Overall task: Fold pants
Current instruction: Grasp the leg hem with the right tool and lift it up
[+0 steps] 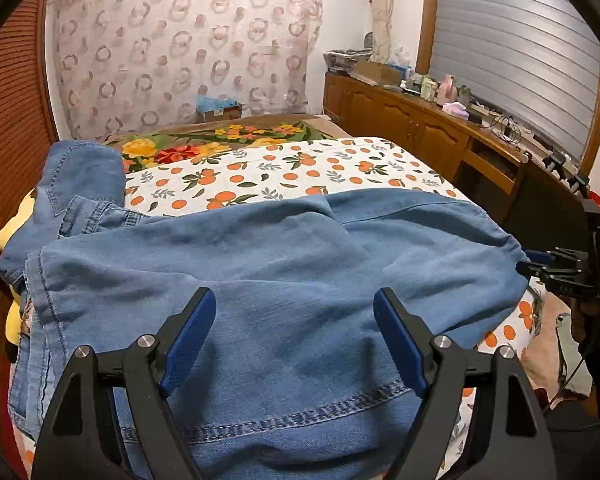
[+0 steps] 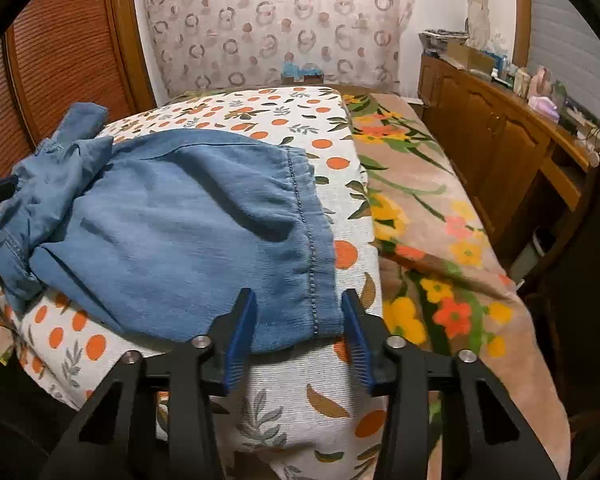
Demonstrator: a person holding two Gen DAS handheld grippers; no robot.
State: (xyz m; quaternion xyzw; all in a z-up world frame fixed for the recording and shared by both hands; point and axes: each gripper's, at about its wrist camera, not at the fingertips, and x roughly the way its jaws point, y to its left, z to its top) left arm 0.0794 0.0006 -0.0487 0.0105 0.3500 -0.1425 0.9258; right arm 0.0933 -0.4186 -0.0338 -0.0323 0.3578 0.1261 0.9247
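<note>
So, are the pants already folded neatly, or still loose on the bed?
Still loose. The pants lie rumpled across the orange-print cover, waist end bunched at the left, hem at the right gripper.

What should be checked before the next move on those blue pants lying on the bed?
1. Pants lying on the orange-print cover: ok.
2. Stitched hem between the right hand-held gripper pads: ok, the hem corner sits between them.
3. Right pads pressing on the cloth: not ok; a gap shows on each side.
4. Left hand-held gripper open over the other end: ok, jaws stand wide above the denim.
5. Pants smooth: not ok, bunched at the far left.
6. Layers aligned underneath: cannot tell.
</note>
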